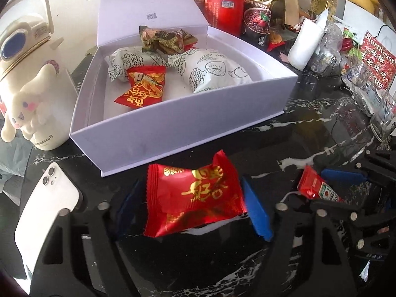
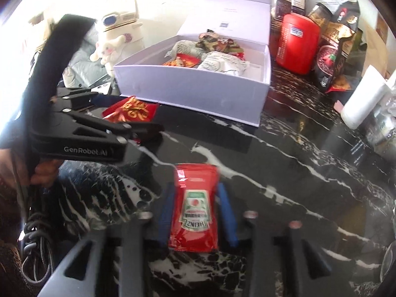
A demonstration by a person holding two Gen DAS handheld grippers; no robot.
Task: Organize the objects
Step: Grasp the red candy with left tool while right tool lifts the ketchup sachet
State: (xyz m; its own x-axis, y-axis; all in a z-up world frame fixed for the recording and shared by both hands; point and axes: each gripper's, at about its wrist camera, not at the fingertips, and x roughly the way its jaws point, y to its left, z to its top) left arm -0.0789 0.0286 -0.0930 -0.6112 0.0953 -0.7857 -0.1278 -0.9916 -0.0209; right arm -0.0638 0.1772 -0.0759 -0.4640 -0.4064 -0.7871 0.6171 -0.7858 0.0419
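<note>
A red snack packet with gold writing lies on the black marble table just in front of the open white box. My left gripper is shut on it, a blue pad against each side. In the right wrist view that gripper reaches in from the left with the packet. My right gripper is shut on a red Heinz ketchup sachet low over the table. The box holds another red packet, two white patterned packets and brown-green candies.
A white phone lies left of my left gripper. A cream flask with a plush toy stands at the box's left. Behind and right of the box are a red tin, snack bags, a paper roll and glasses.
</note>
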